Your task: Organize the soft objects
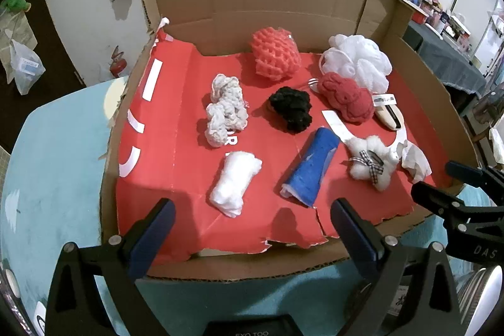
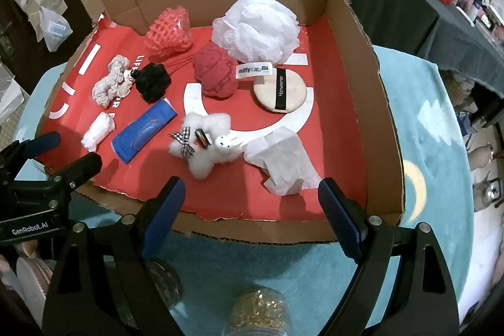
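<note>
teal table (image 2: 409, 122) | cardboard tray (image 2: 371, 103) near edge low | both grippers outside

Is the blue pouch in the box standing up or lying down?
Lying down. The blue pouch rests flat on the box's red liner, long side along it, between the white wad and the fluffy toy.

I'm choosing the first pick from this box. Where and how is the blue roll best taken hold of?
Grip the blue roll across its middle, coming from above with the fingers on its two long sides. It lies flat on the box's red floor, clear of the white wad and fluffy toy. Its near end flares, so mid-length probably gives the evenest squeeze.
</note>
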A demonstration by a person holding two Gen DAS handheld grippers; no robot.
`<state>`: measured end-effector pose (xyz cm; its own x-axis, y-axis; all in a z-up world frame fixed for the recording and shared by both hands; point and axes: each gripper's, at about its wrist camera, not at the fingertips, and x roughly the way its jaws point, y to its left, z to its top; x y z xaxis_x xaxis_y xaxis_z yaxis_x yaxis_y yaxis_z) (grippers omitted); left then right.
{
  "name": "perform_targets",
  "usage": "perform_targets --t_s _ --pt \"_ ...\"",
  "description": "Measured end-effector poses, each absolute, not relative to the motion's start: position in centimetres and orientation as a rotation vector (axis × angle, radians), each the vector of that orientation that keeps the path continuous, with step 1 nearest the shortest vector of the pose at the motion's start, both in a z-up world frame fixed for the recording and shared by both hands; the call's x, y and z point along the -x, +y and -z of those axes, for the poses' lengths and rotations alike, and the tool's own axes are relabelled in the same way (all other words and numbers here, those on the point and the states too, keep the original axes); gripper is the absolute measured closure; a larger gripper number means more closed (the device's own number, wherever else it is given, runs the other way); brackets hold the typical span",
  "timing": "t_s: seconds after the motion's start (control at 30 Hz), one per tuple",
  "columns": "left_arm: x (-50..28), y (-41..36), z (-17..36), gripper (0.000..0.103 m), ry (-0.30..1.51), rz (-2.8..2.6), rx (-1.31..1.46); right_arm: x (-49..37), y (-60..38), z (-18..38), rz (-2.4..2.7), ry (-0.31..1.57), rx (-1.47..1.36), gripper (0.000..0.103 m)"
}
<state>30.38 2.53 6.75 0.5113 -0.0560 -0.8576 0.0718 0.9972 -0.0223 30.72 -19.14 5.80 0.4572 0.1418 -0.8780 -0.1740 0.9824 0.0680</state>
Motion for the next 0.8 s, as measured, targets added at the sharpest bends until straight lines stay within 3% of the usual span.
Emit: perform_targets --t_s 0.8 --pt "-30.17 2.59 -6.93 0.003 1.015 0.055 -0.027 -30.66 -19.14 -5.90 -0.201 1.081 0.030 0.016"
